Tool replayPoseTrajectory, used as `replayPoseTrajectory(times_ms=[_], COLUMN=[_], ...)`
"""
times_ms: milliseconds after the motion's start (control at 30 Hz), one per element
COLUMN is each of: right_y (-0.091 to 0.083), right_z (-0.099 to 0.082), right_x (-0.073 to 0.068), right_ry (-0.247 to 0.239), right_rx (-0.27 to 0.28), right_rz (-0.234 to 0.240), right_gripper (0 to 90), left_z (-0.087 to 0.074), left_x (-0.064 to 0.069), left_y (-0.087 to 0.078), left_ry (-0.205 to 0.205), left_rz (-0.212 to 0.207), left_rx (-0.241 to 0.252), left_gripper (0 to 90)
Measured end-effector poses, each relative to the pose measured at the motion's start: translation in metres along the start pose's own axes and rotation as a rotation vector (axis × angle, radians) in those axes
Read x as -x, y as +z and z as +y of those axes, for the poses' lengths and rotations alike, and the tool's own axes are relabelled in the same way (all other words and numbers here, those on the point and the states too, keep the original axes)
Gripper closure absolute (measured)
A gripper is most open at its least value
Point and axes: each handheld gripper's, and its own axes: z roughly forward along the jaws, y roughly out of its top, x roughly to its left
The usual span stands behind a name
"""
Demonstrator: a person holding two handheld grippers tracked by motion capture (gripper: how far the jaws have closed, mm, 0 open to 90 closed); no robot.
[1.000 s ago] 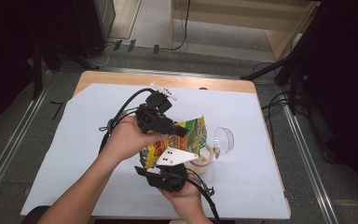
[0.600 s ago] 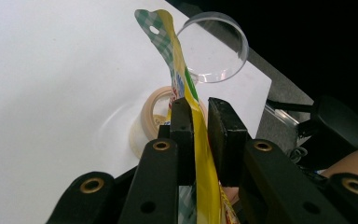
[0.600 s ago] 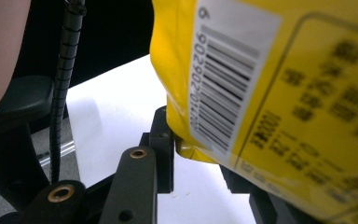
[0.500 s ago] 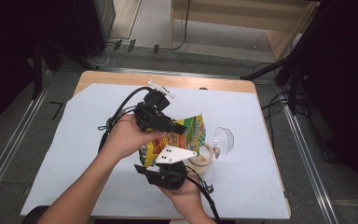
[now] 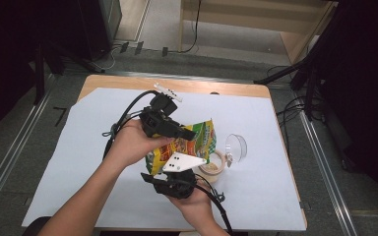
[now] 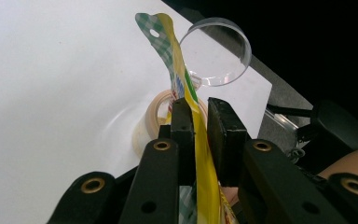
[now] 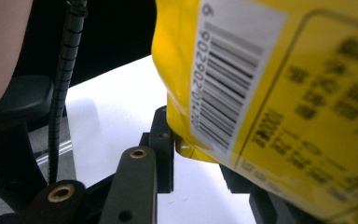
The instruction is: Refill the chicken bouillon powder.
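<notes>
Your left gripper (image 5: 189,133) pinches the upper edge of the yellow snack bag (image 5: 187,145), and your right gripper (image 5: 177,169) clamps its lower corner, so the bag hangs tilted over the open jar (image 5: 212,164) near the table's right side. Its clear lid (image 5: 236,146) stands just beside. Tilt too quickly and the contents could overshoot the narrow mouth onto the white sheet (image 5: 69,162).
</notes>
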Motion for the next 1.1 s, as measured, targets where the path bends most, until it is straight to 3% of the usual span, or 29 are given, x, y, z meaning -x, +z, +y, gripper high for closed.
replayPoseTrajectory(times_ms=[100, 733, 1100], right_y=[-0.0001, -0.0009, 0.0007], right_z=[-0.0002, -0.0008, -0.0018], right_x=[-0.0002, -0.0007, -0.0002], right_ry=[-0.004, -0.003, -0.003], right_rx=[-0.002, 0.001, 0.01], right_rz=[-0.002, -0.004, -0.007], right_gripper=[70.8, 71.3, 71.3], left_z=[0.0002, 0.0003, -0.0002], left_x=[-0.0014, 0.0035, 0.0086], left_y=[0.0007, 0.0016, 0.0014], left_ry=[-0.006, 0.004, 0.017], left_rz=[-0.016, -0.012, 0.008], left_rx=[0.001, 0.01, 0.009], left_gripper=[81.4, 81.1, 81.1])
